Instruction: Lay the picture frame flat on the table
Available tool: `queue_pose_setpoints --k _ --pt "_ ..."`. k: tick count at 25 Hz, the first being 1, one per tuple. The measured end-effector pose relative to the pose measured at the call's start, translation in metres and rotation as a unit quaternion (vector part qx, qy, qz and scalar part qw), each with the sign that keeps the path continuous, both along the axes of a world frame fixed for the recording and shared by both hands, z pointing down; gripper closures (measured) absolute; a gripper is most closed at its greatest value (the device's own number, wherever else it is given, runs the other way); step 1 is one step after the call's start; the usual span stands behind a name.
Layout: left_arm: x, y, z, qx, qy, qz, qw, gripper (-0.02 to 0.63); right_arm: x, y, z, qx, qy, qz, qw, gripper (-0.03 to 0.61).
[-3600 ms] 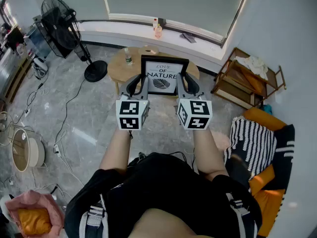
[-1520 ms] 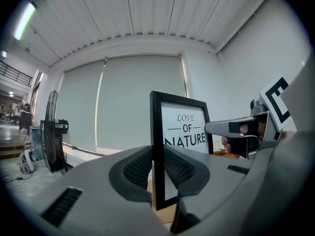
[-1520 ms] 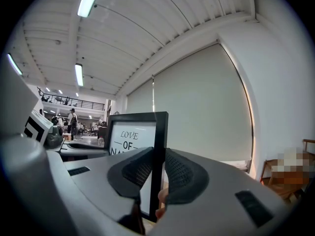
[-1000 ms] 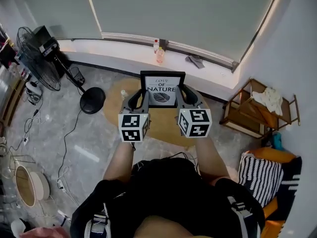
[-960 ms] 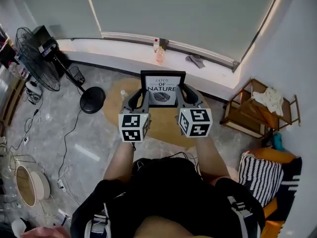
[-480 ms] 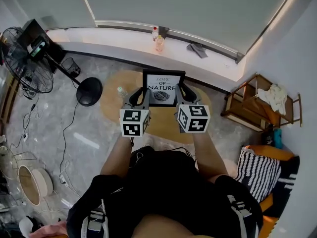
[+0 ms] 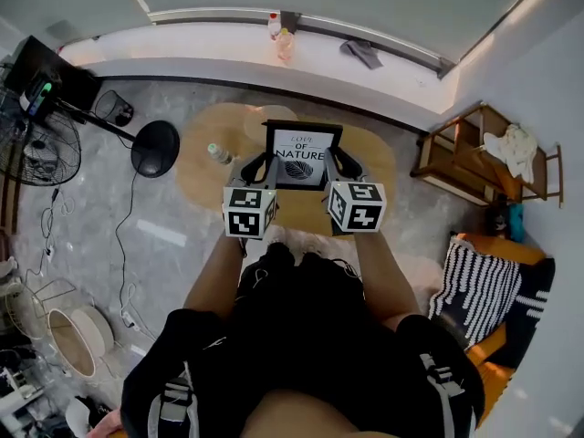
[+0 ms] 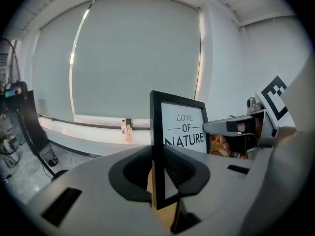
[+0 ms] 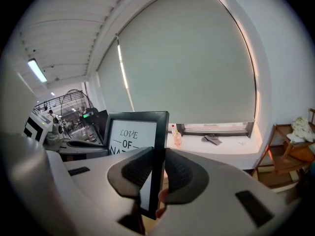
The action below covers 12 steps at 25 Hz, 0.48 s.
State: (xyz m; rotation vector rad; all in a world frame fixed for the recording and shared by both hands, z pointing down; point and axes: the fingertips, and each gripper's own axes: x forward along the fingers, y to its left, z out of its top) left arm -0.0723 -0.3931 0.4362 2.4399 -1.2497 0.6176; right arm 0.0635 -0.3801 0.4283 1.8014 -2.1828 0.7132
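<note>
Clamping the picture frame (image 7: 302, 156), claws (image 7: 263, 166) (image 7: 340, 164) hide its sides.

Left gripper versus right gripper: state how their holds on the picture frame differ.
The left gripper clamps the left side bar of the picture frame; the right gripper clamps its right side bar. The left gripper's marker cube shows a different square pattern from the right gripper's. Shared: both have fingers shut on the black border, low on the frame, holding it over the wooden table, not yet flat.
</note>
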Motion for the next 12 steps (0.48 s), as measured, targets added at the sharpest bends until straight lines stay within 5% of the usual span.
queue_pose_setpoints --k 12 --pt "0.024 -0.029 0.131 -0.114 -0.028 0.052 0.9917 0.525 0.023 -0.021 0.137 -0.121 -0.024 0.046 0.991 0.491"
